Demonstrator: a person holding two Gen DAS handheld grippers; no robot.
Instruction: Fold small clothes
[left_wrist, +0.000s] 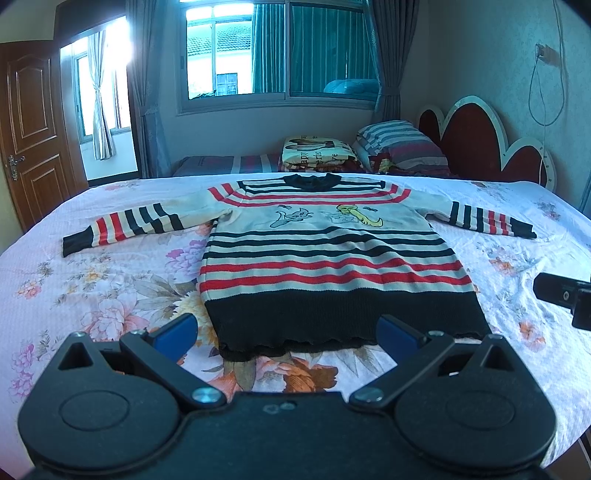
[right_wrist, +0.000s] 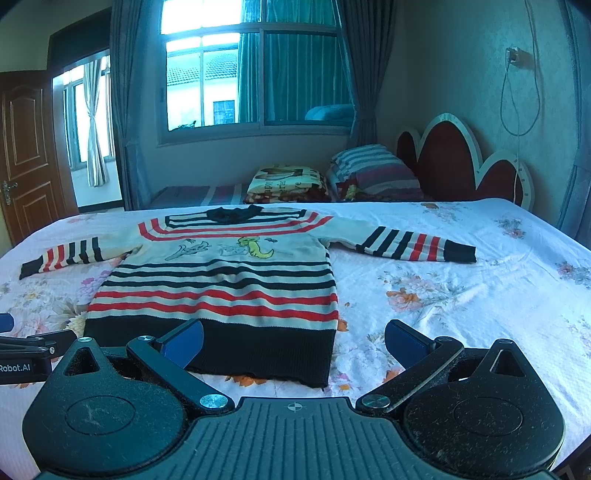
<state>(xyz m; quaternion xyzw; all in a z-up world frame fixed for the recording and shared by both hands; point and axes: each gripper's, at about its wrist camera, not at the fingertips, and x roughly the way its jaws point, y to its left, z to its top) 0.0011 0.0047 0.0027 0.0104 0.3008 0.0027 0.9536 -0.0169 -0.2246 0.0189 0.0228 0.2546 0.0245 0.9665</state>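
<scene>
In the left wrist view, the left gripper (left_wrist: 286, 334) is hovering low over the near edge of the bed (left_wrist: 110, 288) with its blue-padded fingers (left_wrist: 177, 330) spread wide apart and pinching nothing — the dark hem of the striped sweater (left_wrist: 325, 254) is lying between and just beyond them. The sweater is lying flat and face up on the floral sheet, both sleeves stretched straight out to the sides, its collar pointing toward the pillows (left_wrist: 399, 146) and the folded blanket (left_wrist: 317, 149) near the headboard (left_wrist: 480, 136). At the right edge, part of the right gripper (left_wrist: 565, 299) is showing above the sheet. In the right wrist view, the right gripper (right_wrist: 293, 341) is likewise hanging open and empty, its fingers (right_wrist: 406, 339) straddling the sweater's (right_wrist: 221, 291) near right hem corner — one pad over the dark hem band, the other over bare sheet (right_wrist: 461, 288). The left gripper (right_wrist: 22, 350) is peeking in at the left edge.
</scene>
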